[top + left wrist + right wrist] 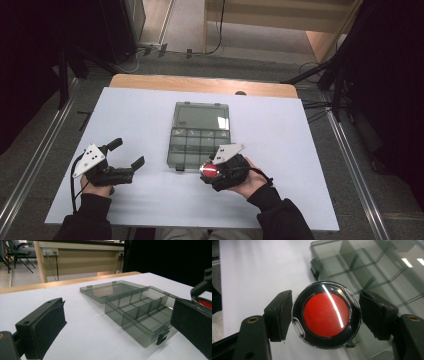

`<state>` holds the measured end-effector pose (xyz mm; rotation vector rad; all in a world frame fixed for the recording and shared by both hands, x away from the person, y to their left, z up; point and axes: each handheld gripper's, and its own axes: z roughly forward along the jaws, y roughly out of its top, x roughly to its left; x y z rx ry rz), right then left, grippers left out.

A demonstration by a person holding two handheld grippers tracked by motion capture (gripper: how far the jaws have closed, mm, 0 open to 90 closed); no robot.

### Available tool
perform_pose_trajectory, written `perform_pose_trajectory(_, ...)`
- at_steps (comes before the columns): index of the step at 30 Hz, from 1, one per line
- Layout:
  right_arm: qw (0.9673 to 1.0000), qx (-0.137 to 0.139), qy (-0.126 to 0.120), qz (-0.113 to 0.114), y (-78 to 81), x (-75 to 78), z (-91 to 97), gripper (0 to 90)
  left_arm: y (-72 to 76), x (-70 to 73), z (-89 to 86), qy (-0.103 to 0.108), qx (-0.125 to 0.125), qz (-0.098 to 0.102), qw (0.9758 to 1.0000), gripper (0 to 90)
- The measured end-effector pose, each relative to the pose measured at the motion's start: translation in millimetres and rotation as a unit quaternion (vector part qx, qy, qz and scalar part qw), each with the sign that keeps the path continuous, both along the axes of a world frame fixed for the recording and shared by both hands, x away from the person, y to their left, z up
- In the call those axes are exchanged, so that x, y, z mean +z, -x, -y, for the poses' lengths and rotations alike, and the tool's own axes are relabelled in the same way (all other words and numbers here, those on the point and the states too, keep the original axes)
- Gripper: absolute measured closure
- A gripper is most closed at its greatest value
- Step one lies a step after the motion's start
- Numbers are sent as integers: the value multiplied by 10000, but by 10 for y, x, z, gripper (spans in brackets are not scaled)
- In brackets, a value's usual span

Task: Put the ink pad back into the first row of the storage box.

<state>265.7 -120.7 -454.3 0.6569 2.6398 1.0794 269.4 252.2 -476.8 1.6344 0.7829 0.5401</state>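
Note:
A round black case with a red centre (326, 315) sits between the pads of my right gripper (326, 315), which is shut on it. In the high view the round case (209, 170) is held just off the front right corner of the compartment box (199, 135), above the white table. The box is smoky clear plastic with its lid folded open toward the far side; its compartments (142, 312) look empty. My left gripper (129, 154) rests on the table left of the box, jaws open, with nothing between them. The left gripper (117, 322) points across at the box.
A white sheet (150, 115) covers the table, with a wooden edge (200, 84) at the far side. Black stands and cables flank the table on both sides. The box latch (162, 336) faces the near side.

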Motion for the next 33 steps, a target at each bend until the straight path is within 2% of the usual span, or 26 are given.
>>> perform_pose_trajectory(8, 9998, -141, -114, 14, -213, 119, 32, 310, -2, -1, 0, -5, -22, -6, 10000, 0)
perform_pose_trajectory(13, 9992, -340, -190, 1, -369, 171, 59, 310, -3, -3, 1, -9, -28, -8, 10000, 0)
perform_pose_trajectory(21, 9984, -544, -125, 4, -606, 239, 56, 310, -6, -5, 0, -8, -43, -18, 10000, 0)
perform_pose_trajectory(25, 9976, -685, -71, 5, -695, 249, 51, 310, -7, -6, 1, -3, -41, -23, 10000, 0)
perform_pose_trajectory(33, 9968, -797, 37, -22, -853, 231, 4, 310, -6, -4, -1, -3, -41, -18, 10000, 0)
